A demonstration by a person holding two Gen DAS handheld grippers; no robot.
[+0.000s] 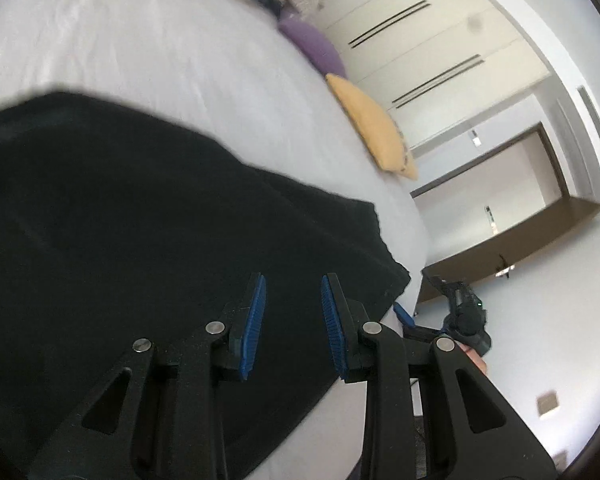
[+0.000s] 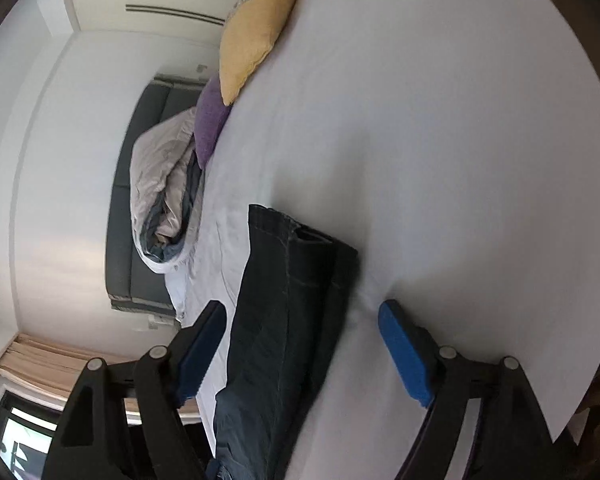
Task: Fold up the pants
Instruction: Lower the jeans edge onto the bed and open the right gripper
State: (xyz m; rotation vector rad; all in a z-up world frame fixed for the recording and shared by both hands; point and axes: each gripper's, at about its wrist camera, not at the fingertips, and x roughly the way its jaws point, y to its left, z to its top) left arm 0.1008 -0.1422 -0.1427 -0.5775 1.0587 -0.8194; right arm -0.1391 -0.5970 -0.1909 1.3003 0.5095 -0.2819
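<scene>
Dark pants point(image 1: 140, 216) lie flat on the white bed point(image 1: 160, 48), filling the lower left of the left wrist view. My left gripper point(image 1: 292, 292) hovers open over their near part, with nothing between its blue pads. In the right wrist view the pants point(image 2: 284, 320) run away from me as a long folded strip, ending in a hem near the middle. My right gripper point(image 2: 300, 320) is wide open and straddles the strip, one finger on each side. The other gripper point(image 1: 464, 316) shows at the bed's edge in the left wrist view.
A yellow cushion point(image 1: 376, 128) and a purple cushion point(image 1: 312, 44) lie along the bed's far edge. A rolled duvet point(image 2: 164, 184) lies beside them near a dark headboard point(image 2: 136, 184). White wardrobe doors point(image 1: 432, 40) and a doorway point(image 1: 500, 184) stand beyond the bed.
</scene>
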